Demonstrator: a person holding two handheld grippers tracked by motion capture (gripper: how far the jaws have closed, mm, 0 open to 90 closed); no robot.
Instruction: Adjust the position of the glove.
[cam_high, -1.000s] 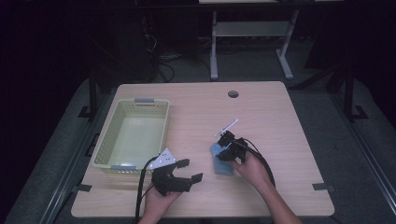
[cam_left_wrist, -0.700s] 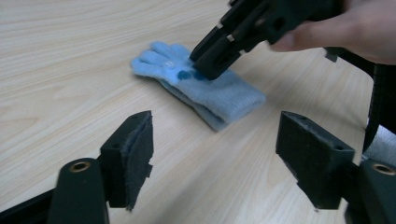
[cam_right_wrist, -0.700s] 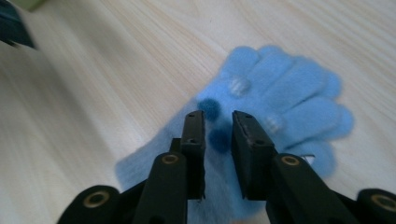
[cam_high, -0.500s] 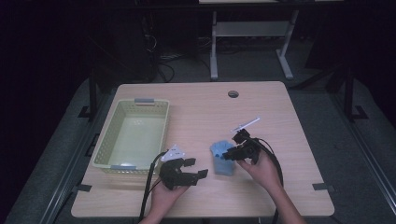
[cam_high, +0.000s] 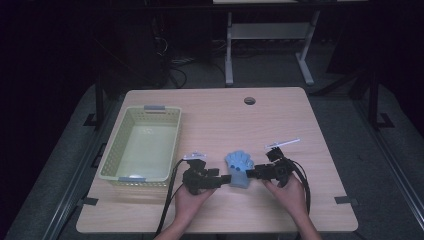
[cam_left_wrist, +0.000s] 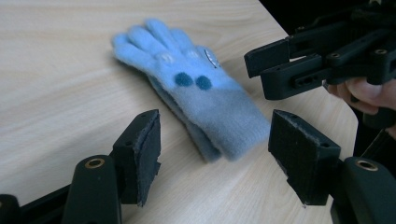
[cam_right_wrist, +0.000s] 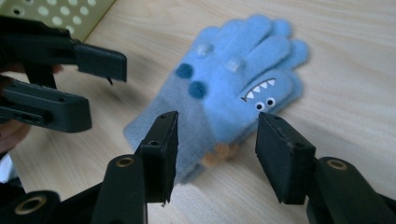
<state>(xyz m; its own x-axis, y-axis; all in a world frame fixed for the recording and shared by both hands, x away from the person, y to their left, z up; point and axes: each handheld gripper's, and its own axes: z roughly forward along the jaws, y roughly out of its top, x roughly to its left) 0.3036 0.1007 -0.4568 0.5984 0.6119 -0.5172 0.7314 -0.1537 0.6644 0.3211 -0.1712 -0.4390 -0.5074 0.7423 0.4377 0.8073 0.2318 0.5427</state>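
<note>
From above, a blue monster glove (cam_high: 239, 168) lies flat on the wooden table (cam_high: 220, 120) between the left gripper (cam_high: 226, 179) and right gripper (cam_high: 250, 174), beside a pale green basket (cam_high: 111, 150); each gripper view shows spread jaws, the left just closing, the right just opening, neither pinching the glove, and the right gripper view alone reveals its toothy face.

The right gripper (cam_high: 251, 174) has let go of the glove (cam_high: 239, 168), opening, while the left gripper (cam_high: 226, 180) closed in.

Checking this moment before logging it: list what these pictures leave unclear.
- Glove underside: pressed to the table, all views.
- Orange bit under the cuff: mostly tucked beneath, right gripper view.
- Basket near inner wall: hidden behind its rim, high view.
- Thin white item: too small, high view.
</note>
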